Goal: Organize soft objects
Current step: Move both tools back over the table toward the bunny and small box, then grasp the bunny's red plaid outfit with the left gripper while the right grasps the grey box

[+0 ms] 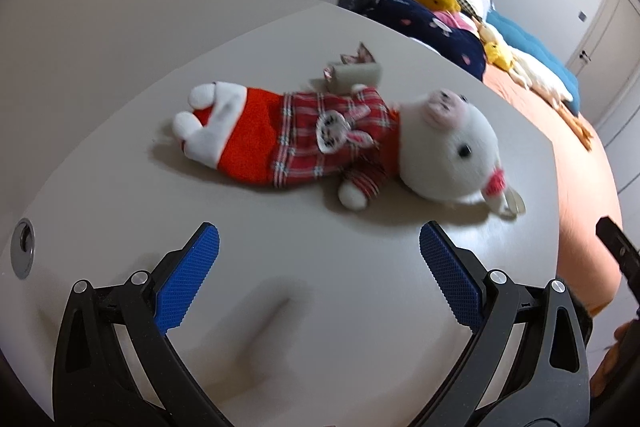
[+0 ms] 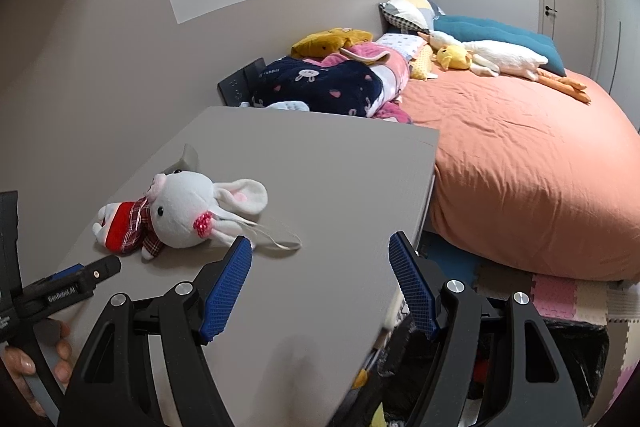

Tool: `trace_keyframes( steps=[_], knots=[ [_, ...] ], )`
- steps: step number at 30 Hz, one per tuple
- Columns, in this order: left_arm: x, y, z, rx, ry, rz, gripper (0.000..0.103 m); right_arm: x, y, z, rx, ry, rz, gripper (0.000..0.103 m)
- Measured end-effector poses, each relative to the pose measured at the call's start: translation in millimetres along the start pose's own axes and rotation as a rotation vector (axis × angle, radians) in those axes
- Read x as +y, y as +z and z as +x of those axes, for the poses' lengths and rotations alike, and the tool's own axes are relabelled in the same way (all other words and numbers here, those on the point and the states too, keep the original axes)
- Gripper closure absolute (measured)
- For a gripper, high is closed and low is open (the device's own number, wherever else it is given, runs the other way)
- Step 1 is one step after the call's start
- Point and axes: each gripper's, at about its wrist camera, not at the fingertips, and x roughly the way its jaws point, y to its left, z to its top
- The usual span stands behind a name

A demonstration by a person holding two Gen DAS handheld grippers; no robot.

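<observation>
Nearest us, our left claw point(image 1: 320, 247) stands wide over the grey surface point(image 1: 120, 147), nothing between its blue pads; our right claw point(image 2: 320, 259) is likewise spread and empty, hanging over the surface's right edge. Just beyond the left claw lies the stuffed rabbit point(image 1: 340, 135), on its back, head to the right, feet to the left, in a red plaid dress. We judge it light, soft and easily squashed, so it should not slip; the torso at the dress looks the best place to pinch, since the round head is bulkier and the floppy ears would let it dangle. A thin cord point(image 2: 280, 239) trails from near its ear and could snag. A small grey object point(image 1: 354, 75) sits just behind the rabbit. Farther right is the bed point(image 2: 520, 155), with folded blankets point(image 2: 328, 83), a goose plush point(image 2: 500, 57) and pillows point(image 2: 480, 29) well apart from us.
</observation>
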Motion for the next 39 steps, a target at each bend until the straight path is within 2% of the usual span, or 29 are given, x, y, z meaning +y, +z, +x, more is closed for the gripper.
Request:
trace_keyframes(
  steps=[4, 9, 13, 17, 23, 29, 32, 35, 39],
  knots=[
    [5.6, 16.3, 7.4, 0.004, 0.006, -0.044, 0.006, 9.3, 6.2, 10.8, 0.001, 0.006, -0.017, 0.031],
    [12.4, 41.1, 19.6, 0.02, 0.008, -0.162, 0.006, 20.5, 15.3, 24.1, 0.001, 0.02, -0.034, 0.031],
    [18.5, 59.3, 35.8, 0.061, 0.011, -0.293, 0.006, 28.6, 26.1, 35.3, -0.009, 0.032, -0.04, 0.031],
    [19.2, 69.6, 54.6, 0.105, 0.05, -0.368, 0.006, 35.0, 35.4, 43.4, -0.017, 0.042, -0.048, 0.031],
    [17.3, 77.9, 77.3, 0.149, 0.105, -0.426, 0.006, 41.5, 48.3, 54.3, -0.031, 0.052, -0.053, 0.031],
    [13.4, 83.1, 99.2, 0.171, 0.182, -0.41, 0.006, 53.8, 63.5, 67.3, -0.038, 0.06, -0.085, 0.031],
    [11.2, 84.7, 100.9, 0.144, 0.205, -0.382, 0.012, 58.9, 73.7, 73.3, -0.041, 0.073, -0.089, 0.031],
    [9.6, 83.7, 99.7, 0.115, 0.217, -0.315, 0.024, 65.7, 83.7, 81.3, -0.027, 0.089, -0.096, 0.031],
    [15.7, 81.2, 94.7, 0.084, 0.192, -0.267, 0.044, 78.6, 88.5, 93.2, 0.001, 0.104, -0.121, 0.031]
  ],
)
